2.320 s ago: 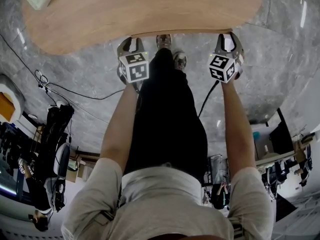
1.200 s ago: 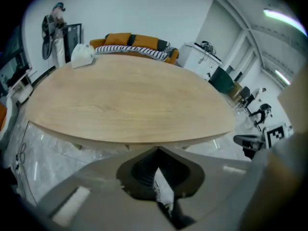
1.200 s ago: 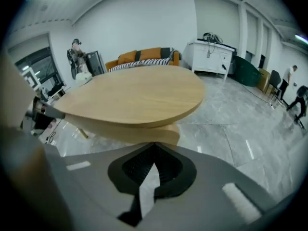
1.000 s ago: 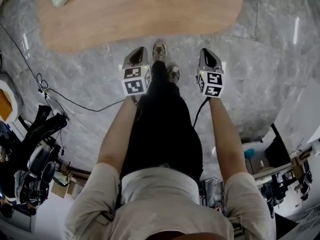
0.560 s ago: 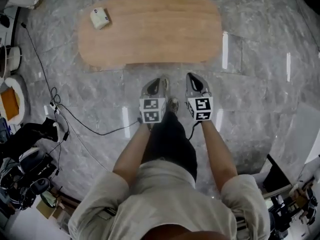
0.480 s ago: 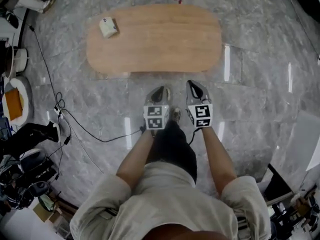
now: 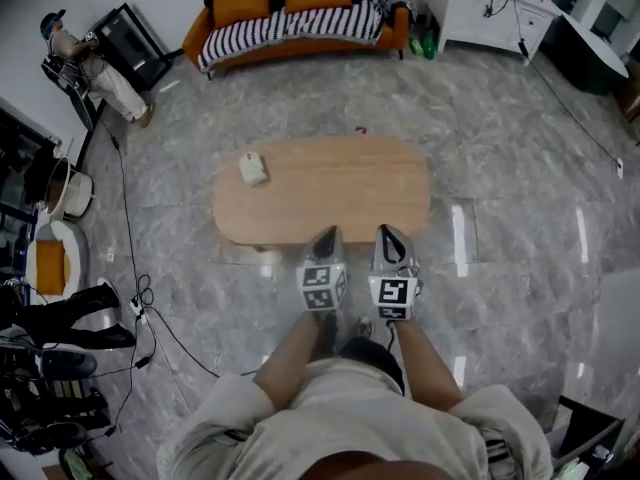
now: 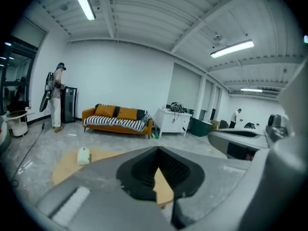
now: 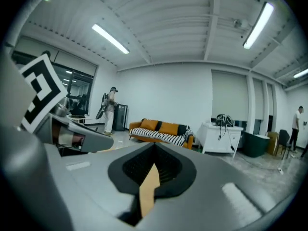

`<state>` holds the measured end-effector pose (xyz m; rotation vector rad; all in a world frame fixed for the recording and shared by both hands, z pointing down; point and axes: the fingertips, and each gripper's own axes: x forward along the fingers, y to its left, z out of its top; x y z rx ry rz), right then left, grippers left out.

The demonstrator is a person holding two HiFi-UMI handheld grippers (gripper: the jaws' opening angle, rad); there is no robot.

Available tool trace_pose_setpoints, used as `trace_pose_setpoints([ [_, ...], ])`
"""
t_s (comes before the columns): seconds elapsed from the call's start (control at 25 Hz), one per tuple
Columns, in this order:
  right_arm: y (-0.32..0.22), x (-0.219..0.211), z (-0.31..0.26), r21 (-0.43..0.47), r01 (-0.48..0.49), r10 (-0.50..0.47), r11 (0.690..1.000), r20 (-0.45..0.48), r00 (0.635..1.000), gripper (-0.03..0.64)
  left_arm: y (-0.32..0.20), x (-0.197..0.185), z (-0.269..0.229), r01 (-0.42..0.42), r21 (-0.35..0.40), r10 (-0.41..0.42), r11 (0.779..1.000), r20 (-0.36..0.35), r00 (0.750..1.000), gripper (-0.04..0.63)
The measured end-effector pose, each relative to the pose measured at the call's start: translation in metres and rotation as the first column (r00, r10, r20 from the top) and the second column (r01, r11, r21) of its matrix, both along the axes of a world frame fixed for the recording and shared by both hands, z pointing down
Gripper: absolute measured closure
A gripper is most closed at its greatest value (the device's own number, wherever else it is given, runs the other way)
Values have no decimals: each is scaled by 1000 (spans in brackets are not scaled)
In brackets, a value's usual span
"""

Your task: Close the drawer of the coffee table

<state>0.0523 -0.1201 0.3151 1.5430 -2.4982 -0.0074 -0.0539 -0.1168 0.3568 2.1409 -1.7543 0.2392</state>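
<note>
Before the coffee table (image 7: 320, 183), left gripper (image 7: 327, 234) and right gripper (image 7: 387, 234) hover, jaws pressed together, seemingly empty.

The table (image 7: 300, 203) lies ahead of and below the left claw (image 7: 327, 236) and the right claw (image 7: 389, 235), which are side by side with a narrow gap between them. A small white box (image 7: 252, 169) sits far-left of the left claw. Open floor (image 7: 500, 228) spreads right of the right claw. A cable (image 7: 165, 323) trails left. Beyond the table, floor runs to the sofa (image 7: 300, 13).
</note>
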Motion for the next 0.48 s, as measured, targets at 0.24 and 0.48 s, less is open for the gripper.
trace_pose_setpoints([
  [0.24, 20, 8, -70, 166, -30, 24, 986, 38, 999, 611, 0, 32, -44, -104, 150, 96, 983, 62, 993, 575],
  [0.48, 25, 28, -95, 234, -76, 93, 969, -63, 994, 612, -2, 62, -96, -187, 264, 175, 946, 68, 982, 575],
])
